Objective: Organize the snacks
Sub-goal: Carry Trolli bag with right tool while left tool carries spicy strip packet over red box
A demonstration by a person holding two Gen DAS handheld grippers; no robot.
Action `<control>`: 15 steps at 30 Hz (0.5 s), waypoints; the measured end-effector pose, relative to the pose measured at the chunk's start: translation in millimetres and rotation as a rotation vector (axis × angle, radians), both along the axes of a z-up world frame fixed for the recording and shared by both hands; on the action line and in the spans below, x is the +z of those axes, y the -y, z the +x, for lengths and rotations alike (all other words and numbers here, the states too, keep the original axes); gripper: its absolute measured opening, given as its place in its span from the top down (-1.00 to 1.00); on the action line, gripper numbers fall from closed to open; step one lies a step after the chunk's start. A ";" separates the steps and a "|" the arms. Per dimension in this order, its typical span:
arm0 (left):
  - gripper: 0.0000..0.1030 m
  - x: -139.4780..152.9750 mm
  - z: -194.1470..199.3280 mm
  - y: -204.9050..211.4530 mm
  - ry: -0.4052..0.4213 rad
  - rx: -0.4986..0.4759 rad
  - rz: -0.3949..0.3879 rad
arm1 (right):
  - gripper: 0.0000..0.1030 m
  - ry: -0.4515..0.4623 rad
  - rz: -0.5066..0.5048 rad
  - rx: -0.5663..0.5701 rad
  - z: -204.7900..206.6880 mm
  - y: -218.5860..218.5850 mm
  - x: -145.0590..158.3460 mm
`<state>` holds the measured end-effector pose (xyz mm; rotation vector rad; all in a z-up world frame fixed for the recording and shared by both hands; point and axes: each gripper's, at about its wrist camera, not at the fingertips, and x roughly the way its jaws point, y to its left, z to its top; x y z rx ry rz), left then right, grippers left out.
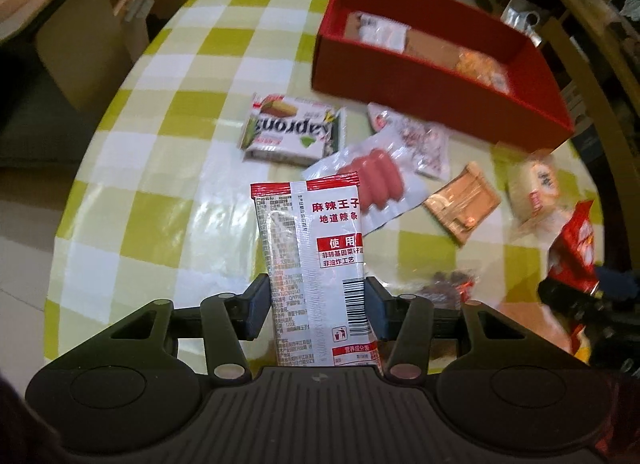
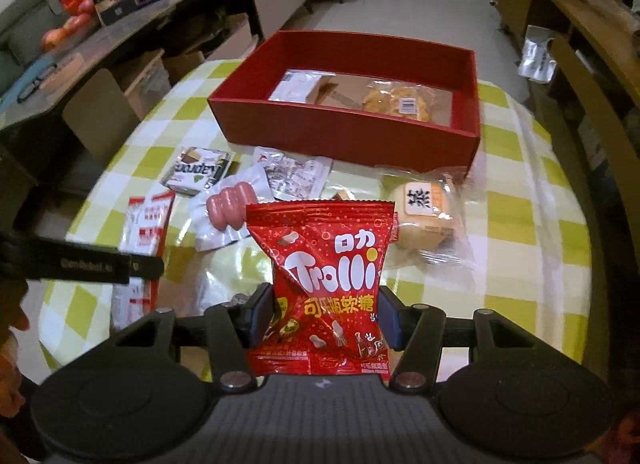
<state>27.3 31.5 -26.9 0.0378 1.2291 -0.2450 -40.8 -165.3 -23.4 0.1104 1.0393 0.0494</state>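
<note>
In the left wrist view, a white and red spicy-strip packet [image 1: 316, 260] is pinched upright between the pads of the left gripper [image 1: 318, 306], at the lower middle of the frame, raised above the green-and-white checked tablecloth [image 1: 168, 135]. In the right wrist view, a red Trolli gummy bag [image 2: 326, 284] is clamped in the same manner by the right gripper [image 2: 326, 314], its jaws pressed against both sides of the bag. The red box [image 2: 352, 135] is seen at the upper middle of that frame, open at the top, with a white packet [image 2: 298, 89] and a yellow snack pack [image 2: 396, 101] lying on its cardboard floor. Between the box and the grippers, several snacks are left scattered on the cloth: a green wafer pack [image 1: 292, 129], a sealed pack of sausages [image 1: 370, 181] partly overlapping a printed clear pouch [image 1: 416, 139], a brown flat packet [image 1: 460, 203], and a wrapped round cake [image 2: 430, 211] (its label bears one large character). The left gripper's dark body is glimpsed at the left edge of the right wrist view.
</note>
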 end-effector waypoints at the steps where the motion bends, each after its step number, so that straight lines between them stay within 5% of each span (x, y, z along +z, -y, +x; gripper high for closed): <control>1: -0.11 3.2 -0.3 2.7 0.004 -0.004 -0.002 | -0.17 -0.002 -0.029 0.007 0.7 -2.7 4.9; 7: -0.11 20.6 4.5 26.5 0.042 -0.028 -0.012 | -0.17 0.053 -0.055 0.003 2.1 3.6 28.5; 15: -0.11 32.9 14.3 65.5 0.127 -0.054 0.070 | -0.17 0.076 0.010 -0.036 25.2 32.1 15.8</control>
